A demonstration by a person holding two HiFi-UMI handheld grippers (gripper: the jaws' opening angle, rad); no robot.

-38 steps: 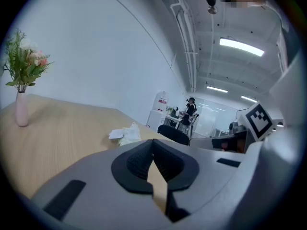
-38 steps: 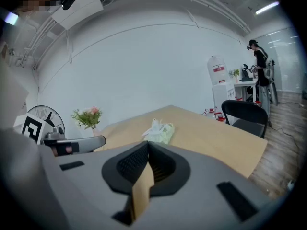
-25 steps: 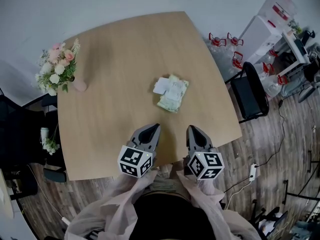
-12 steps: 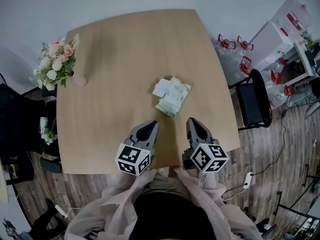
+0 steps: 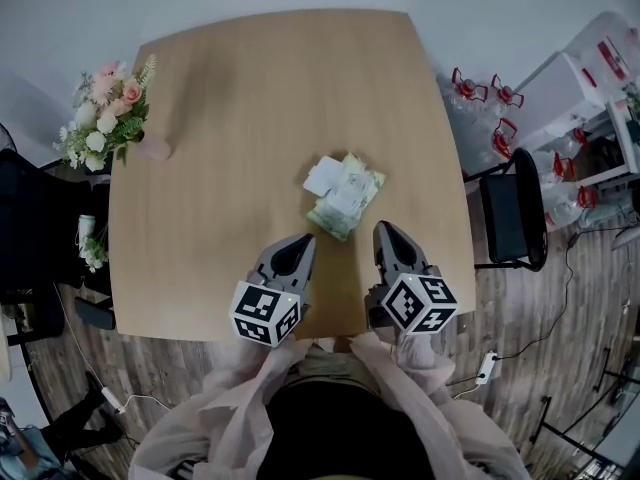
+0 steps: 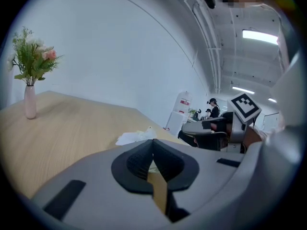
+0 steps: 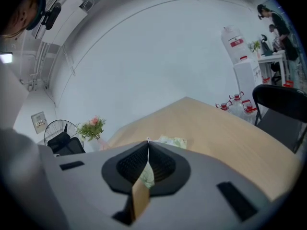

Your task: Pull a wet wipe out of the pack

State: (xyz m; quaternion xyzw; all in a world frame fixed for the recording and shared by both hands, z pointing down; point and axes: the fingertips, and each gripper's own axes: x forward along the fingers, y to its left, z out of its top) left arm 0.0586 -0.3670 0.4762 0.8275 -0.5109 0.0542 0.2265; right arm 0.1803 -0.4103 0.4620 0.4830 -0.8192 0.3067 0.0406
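The wet wipe pack (image 5: 348,196) is pale green and crumpled and lies near the table's middle, with a white flap or sheet (image 5: 322,176) raised at its left end. My left gripper (image 5: 302,239) is shut and empty, its tips a short way in front of the pack's near left corner. At the near right, my right gripper (image 5: 384,228) is likewise shut and empty. In the left gripper view the jaws (image 6: 153,141) meet just before the white sheet (image 6: 135,137). The right gripper view shows the pack (image 7: 173,141) just past the closed jaws (image 7: 147,142).
The wooden table (image 5: 230,98) has a pink vase of flowers (image 5: 106,120) at its far left corner. A black chair (image 5: 512,218) stands to the right, with red-handled water bottles (image 5: 478,88) and white cabinets behind it. The person's sleeves are at the table's near edge.
Both grippers have moved a little forward over the table toward the pack, still shut. The pack has not moved on the table.
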